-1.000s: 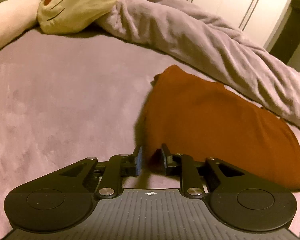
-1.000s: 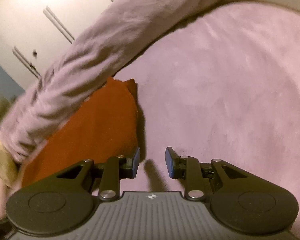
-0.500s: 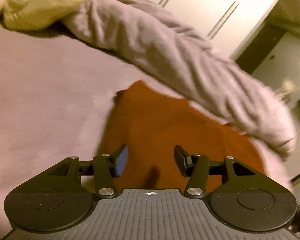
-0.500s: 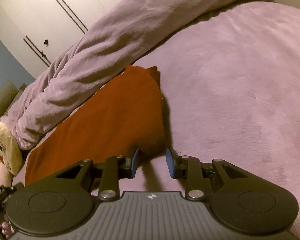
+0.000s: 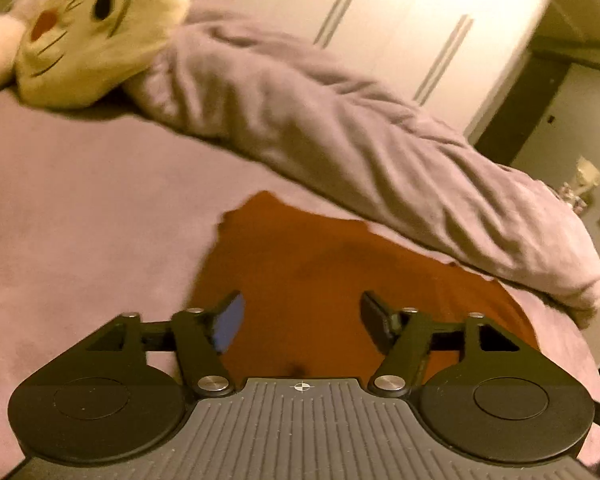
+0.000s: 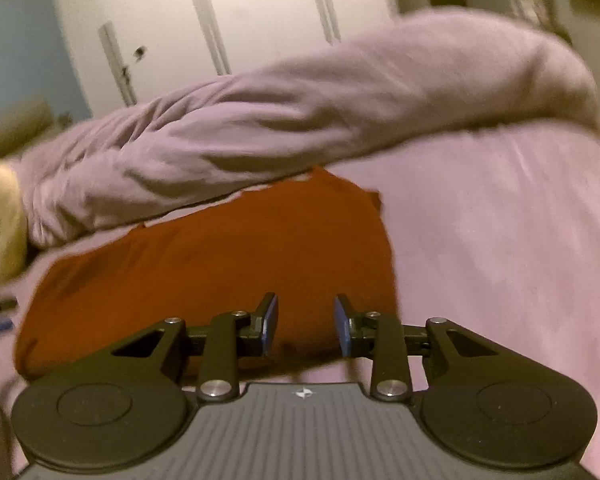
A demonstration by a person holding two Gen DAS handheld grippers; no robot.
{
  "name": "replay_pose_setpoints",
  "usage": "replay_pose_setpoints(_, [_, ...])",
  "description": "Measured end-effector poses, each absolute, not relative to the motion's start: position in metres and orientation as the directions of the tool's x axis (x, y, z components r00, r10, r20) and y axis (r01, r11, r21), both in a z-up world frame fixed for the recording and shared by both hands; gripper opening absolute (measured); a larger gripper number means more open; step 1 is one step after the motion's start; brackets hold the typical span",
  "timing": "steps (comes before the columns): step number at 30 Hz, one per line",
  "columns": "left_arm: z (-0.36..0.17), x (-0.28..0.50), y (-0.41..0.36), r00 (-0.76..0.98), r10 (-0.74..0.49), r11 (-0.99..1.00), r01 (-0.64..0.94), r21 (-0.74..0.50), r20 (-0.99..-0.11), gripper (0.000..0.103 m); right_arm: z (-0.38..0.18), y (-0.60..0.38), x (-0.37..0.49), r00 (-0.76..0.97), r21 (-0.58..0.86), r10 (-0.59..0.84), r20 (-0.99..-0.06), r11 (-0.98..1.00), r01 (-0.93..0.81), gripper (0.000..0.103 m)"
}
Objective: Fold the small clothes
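Your left gripper [image 5: 300, 320] has just been opening and now stands wide and empty over the orange garment [image 5: 340, 280], lying flat on the bed [image 5: 80, 208]. Your right gripper [image 6: 306, 322], part open, seems empty too; that fold looks done

Rust-orange garment [image 5: 340, 280], folded, flat on mauve bedspread [image 5: 80, 208], far edge against rolled blanket [image 5: 360, 152].
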State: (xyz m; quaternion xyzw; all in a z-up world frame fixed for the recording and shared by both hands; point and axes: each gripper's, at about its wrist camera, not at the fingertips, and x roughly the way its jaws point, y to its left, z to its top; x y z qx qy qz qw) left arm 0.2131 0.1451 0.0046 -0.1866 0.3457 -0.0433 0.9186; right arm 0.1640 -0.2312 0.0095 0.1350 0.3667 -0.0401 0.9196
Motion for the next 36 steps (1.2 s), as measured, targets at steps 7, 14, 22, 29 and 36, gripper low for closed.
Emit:
replay_pose_setpoints(7, [0.0,0.248,0.084,0.743,-0.214,0.962,0.047,-0.27,-0.634,0.085,0.013,-0.159,0.207,0.747,0.179,0.164,-0.644,0.982,-0.061,0.025])
replay_pose_setpoints(14, [-0.024,0.318,0.073,0.752,-0.003,0.998,-0.04,-0.051,-0.659,0.091,-0.006,-0.119,0.271,0.766,0.004,0.115,-0.633,0.989,-0.145,0.025])
replay_pose_setpoints(22, [-0.08,0.348,0.08,0.745,0.12,0.989,-0.032,0.145,-0.656,0.102,-0.065,-0.186,0.33,0.712,-0.232,-0.176,-0.679,0.973,0.019,0.042])
replay_pose_setpoints(29, [-0.073,0.346,0.084,0.734,0.103,0.993,-0.032,0.117,-0.671,0.103,-0.069,-0.209,0.323,0.752,-0.121,-0.093,-0.653,0.993,0.018,0.045])
replay_pose_setpoints(36, [-0.037,0.255,0.121,0.685,0.132,0.991,-0.107,0.08,-0.717,0.103,-0.025,-0.185,0.267,0.769,-0.107,-0.046,-0.638,0.994,-0.029,0.051])
